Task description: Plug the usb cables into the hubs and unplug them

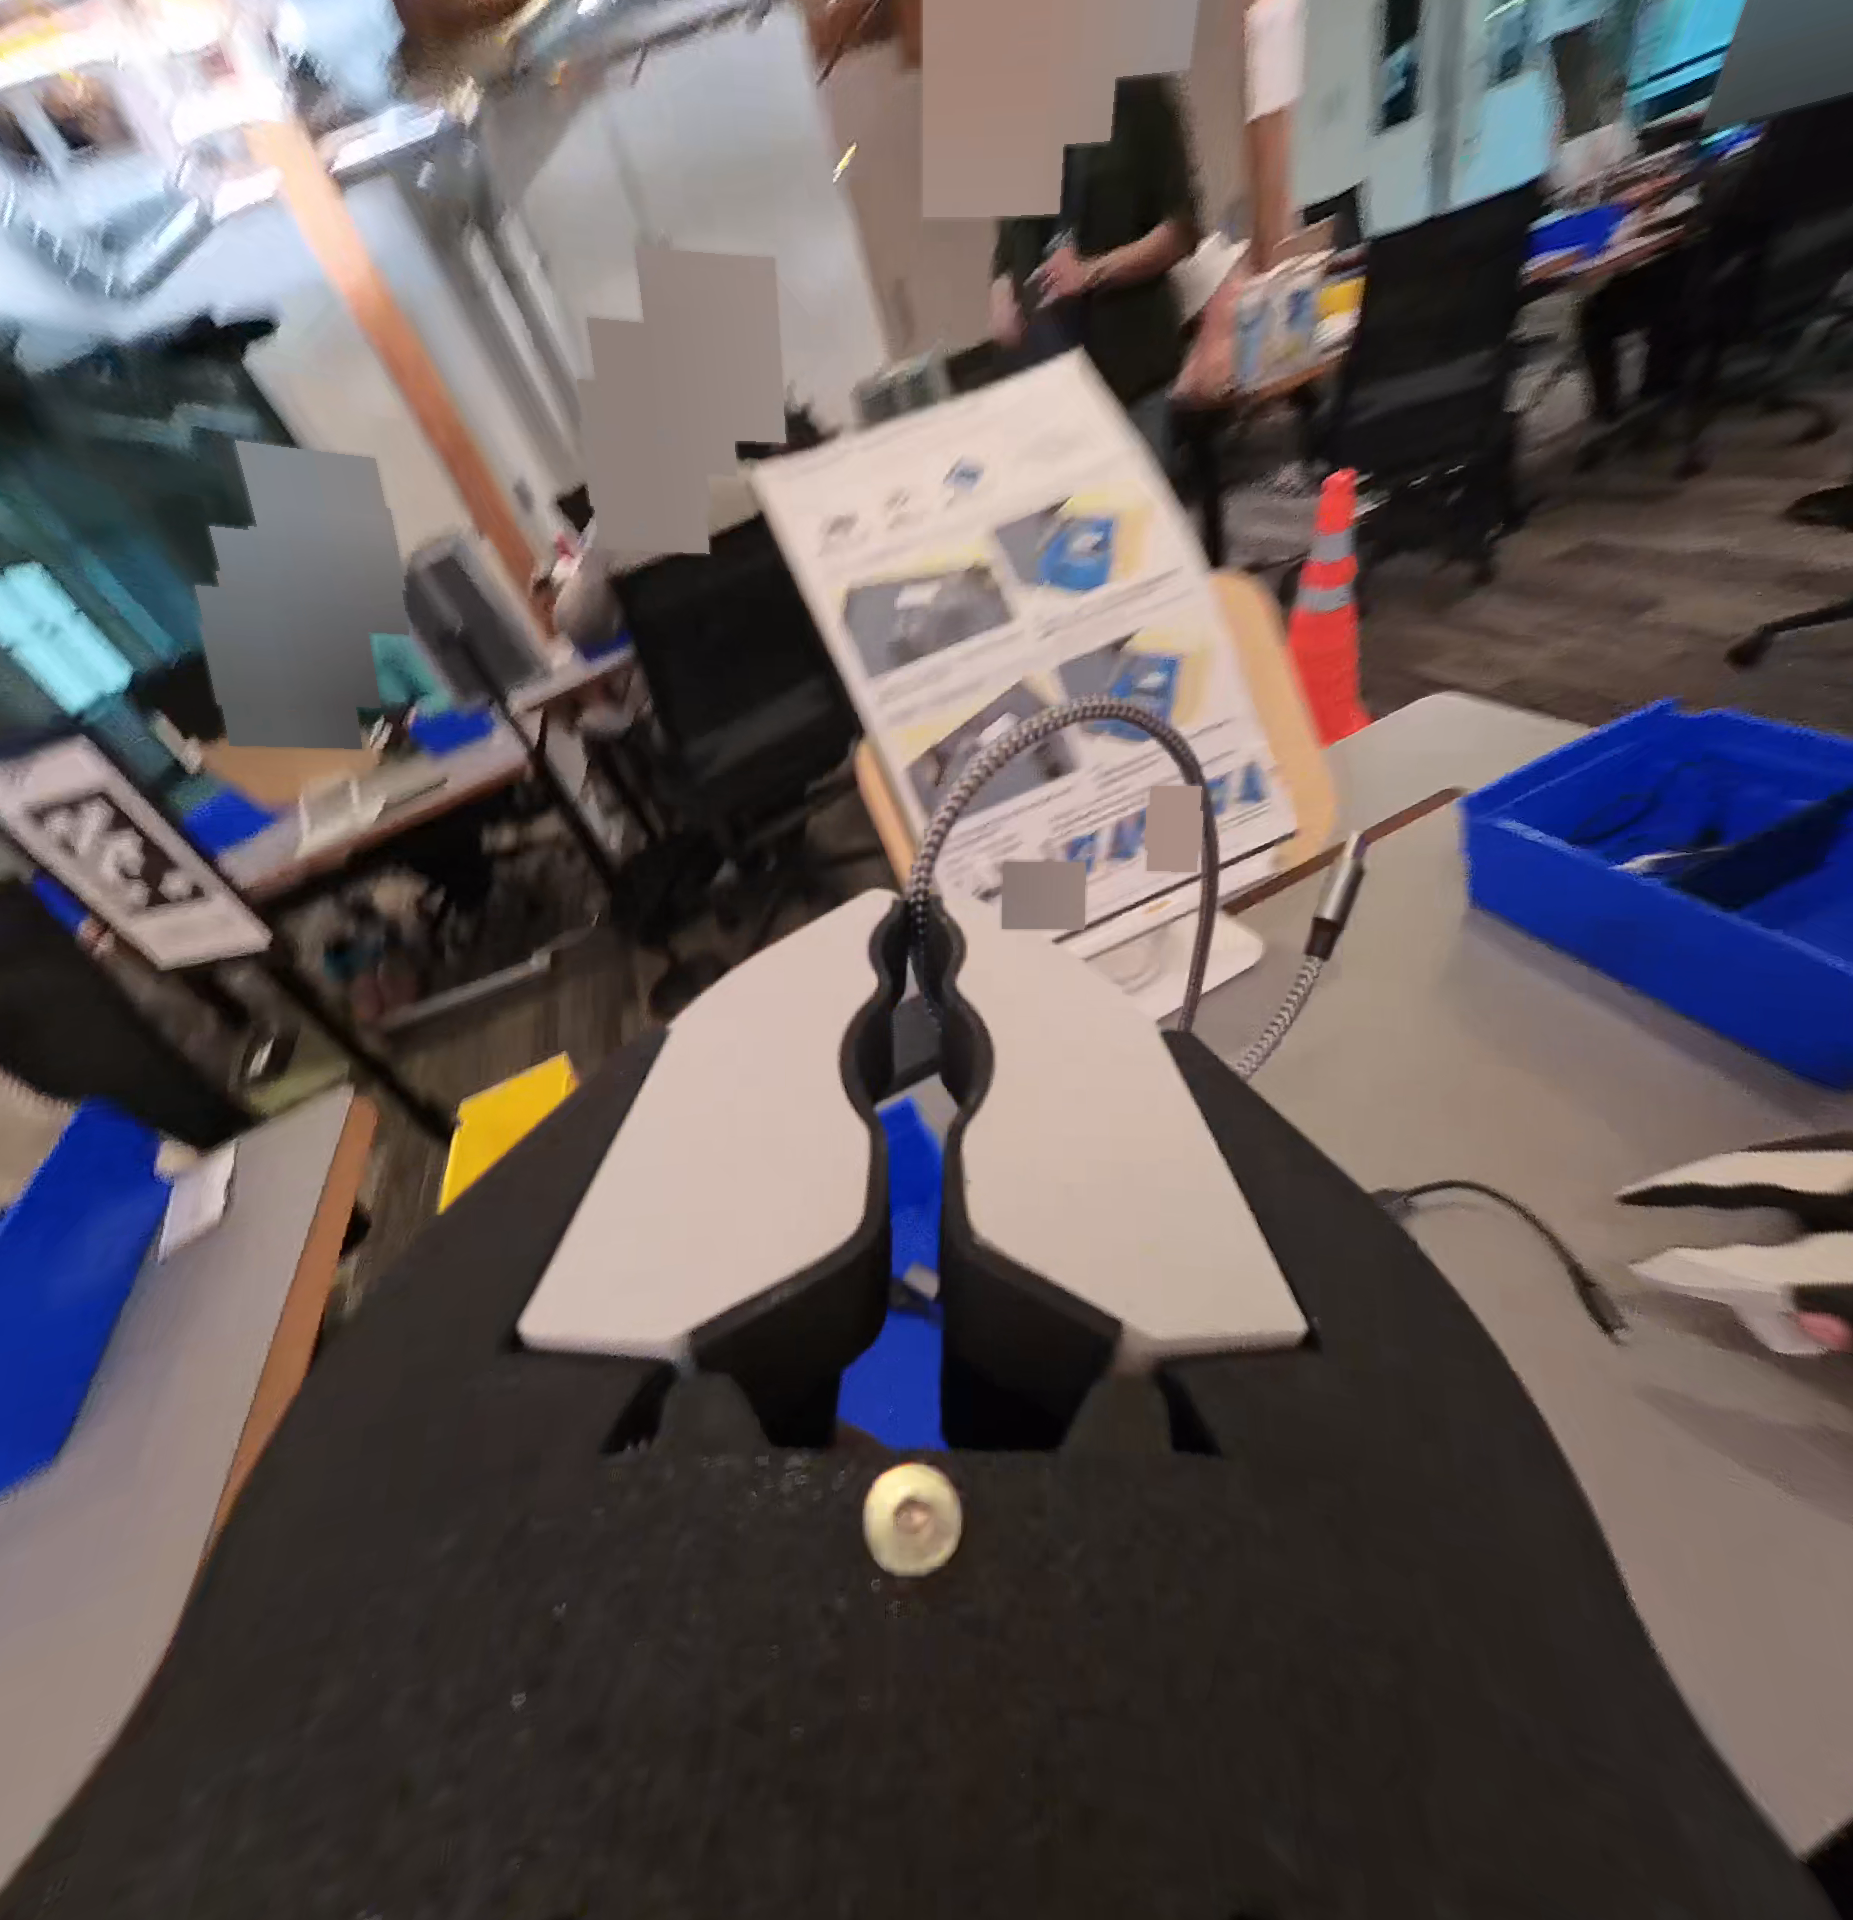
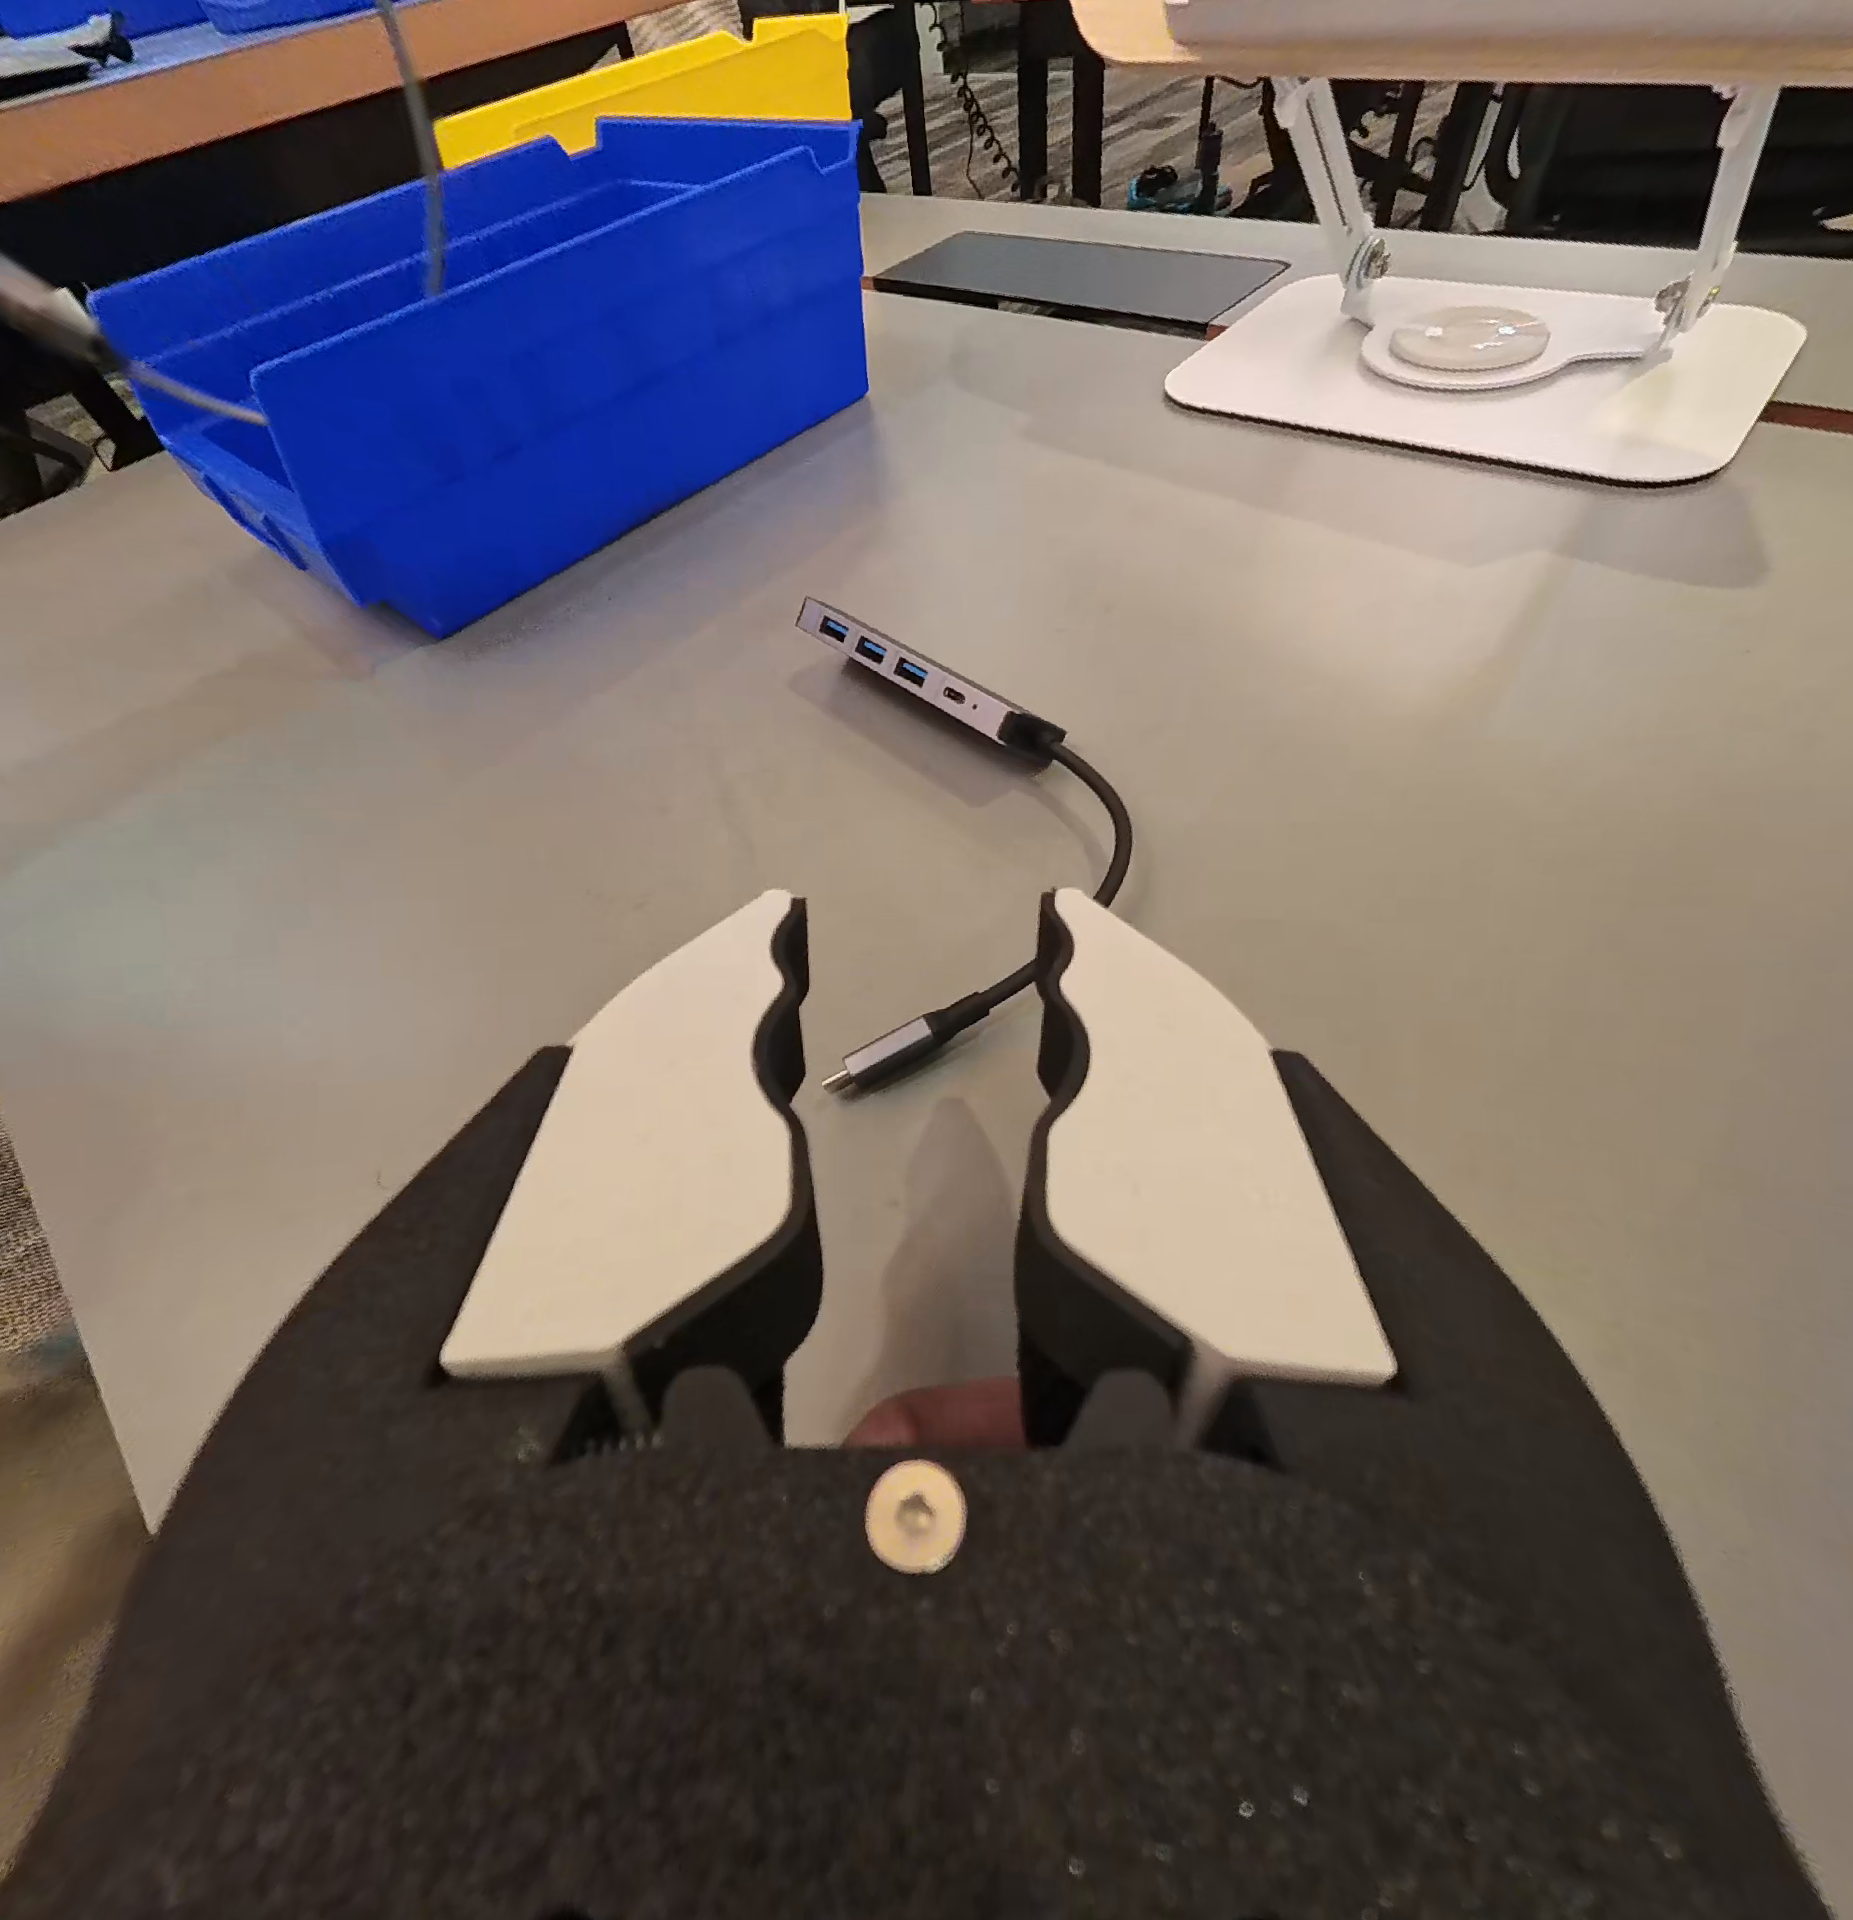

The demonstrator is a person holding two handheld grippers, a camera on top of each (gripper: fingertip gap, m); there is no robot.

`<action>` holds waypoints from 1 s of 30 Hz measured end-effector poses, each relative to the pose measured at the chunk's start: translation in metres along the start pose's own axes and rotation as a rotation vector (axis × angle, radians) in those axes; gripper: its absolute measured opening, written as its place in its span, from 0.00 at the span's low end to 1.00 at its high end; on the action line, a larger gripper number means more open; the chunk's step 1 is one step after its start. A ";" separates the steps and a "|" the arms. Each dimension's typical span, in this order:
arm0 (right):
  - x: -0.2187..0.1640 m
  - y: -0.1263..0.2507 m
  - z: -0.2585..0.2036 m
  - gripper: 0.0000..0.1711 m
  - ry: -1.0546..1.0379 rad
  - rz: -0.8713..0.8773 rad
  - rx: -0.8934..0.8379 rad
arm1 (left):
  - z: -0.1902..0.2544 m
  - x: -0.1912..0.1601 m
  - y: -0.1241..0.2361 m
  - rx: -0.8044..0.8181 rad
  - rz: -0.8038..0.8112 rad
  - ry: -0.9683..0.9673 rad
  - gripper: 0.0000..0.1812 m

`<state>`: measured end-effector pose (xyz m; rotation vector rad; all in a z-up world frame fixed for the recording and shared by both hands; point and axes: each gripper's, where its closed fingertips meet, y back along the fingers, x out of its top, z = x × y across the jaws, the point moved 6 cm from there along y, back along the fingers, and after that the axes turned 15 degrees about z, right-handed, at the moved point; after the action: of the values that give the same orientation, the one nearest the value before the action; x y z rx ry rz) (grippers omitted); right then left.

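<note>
Up high, the left hand-held gripper pinches a grey braided cable. Its silver plug hangs free. The right hand-held gripper is spread wide above the grey desk, near the flat grey hub.

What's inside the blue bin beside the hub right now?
The blue bin shows only upright blue dividers and a thin grey cable hanging above it; its walls hide the floor. The hub lies outside.

Your left tongs and right tongs look alike: a coarse, speckled black body, two pale grey flat-topped fingers lined with wavy black pads, and one silver hex screw centred near the camera.
</note>
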<state>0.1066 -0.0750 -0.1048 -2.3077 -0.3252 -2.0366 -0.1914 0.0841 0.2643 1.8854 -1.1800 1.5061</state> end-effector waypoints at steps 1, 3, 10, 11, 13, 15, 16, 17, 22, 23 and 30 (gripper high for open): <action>0.000 0.000 0.000 0.24 0.001 0.000 0.000 | 0.013 0.016 0.005 -0.034 0.036 -0.014 0.01; 0.000 0.001 -0.001 0.24 0.002 0.001 0.001 | 0.038 0.033 0.009 -0.103 0.065 -0.039 0.01; 0.000 0.002 -0.002 0.24 -0.002 0.007 0.000 | 0.099 -0.037 -0.036 -0.289 -0.140 0.004 0.01; 0.000 0.003 -0.002 0.24 -0.002 0.008 -0.001 | 0.106 -0.060 -0.047 -0.309 -0.190 0.013 0.02; 0.000 0.003 -0.002 0.24 -0.003 0.011 -0.003 | 0.119 -0.110 -0.065 -0.353 -0.305 0.025 0.02; 0.001 0.004 -0.001 0.24 -0.008 0.018 -0.006 | 0.128 -0.155 -0.077 -0.393 -0.403 0.041 0.02; 0.001 0.004 -0.001 0.24 -0.013 0.020 -0.006 | 0.132 -0.175 -0.080 -0.430 -0.436 0.042 0.02; 0.001 0.004 0.000 0.24 -0.018 0.021 -0.007 | 0.131 -0.194 -0.084 -0.428 -0.475 0.021 0.02; 0.001 0.004 0.001 0.24 -0.025 0.015 -0.008 | 0.143 -0.233 -0.072 -0.723 -0.528 0.056 0.02; 0.000 0.004 0.001 0.24 -0.021 0.011 -0.008 | 0.145 -0.236 -0.066 -0.773 -0.531 0.094 0.02; -0.002 0.002 -0.001 0.24 -0.008 -0.014 -0.009 | 0.162 -0.302 -0.040 -0.757 -0.818 0.224 0.32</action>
<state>0.1061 -0.0768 -0.1061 -2.3255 -0.3347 -2.0399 -0.0791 0.0819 -0.0621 1.3476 -0.5978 0.6531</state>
